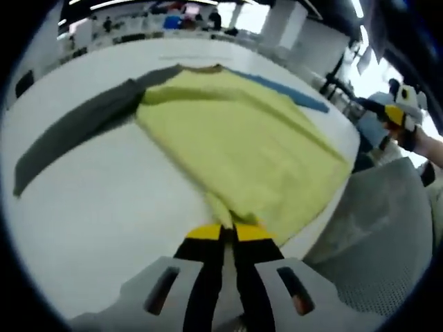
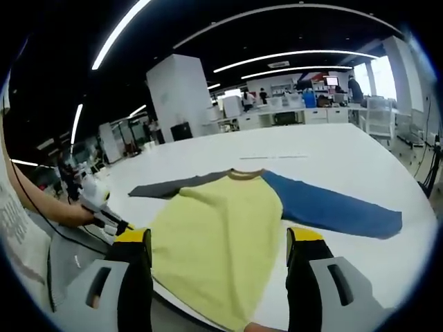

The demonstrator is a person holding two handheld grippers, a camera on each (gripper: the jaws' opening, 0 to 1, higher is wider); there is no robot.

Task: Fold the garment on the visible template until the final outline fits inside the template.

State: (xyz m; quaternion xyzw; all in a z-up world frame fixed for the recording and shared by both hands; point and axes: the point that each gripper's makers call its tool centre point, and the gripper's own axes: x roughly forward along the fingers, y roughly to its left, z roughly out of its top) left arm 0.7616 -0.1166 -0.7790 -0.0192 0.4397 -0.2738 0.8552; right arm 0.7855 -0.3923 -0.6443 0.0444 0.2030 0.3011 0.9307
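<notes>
The shirt [image 2: 228, 235] lies flat on the white table [image 2: 332, 155], near the table's front edge, and it is the thing both tools reach for. It runs long from sleeve to sleeve: the grey sleeve [image 1: 73, 135] goes out one way from the yellow body [image 1: 249, 149] and the blue sleeve [image 2: 332, 207] goes out the other way. The neck points away from the person, and the bottom hem is closest. The left gripper [image 1: 228, 232] is right at that hem, its jaws pressed together on the yellow cloth. The right gripper [image 2: 218, 249] hangs just in front of the shirt with its jaws spread wide, holding nothing. I cannot see a template under the shirt.
</notes>
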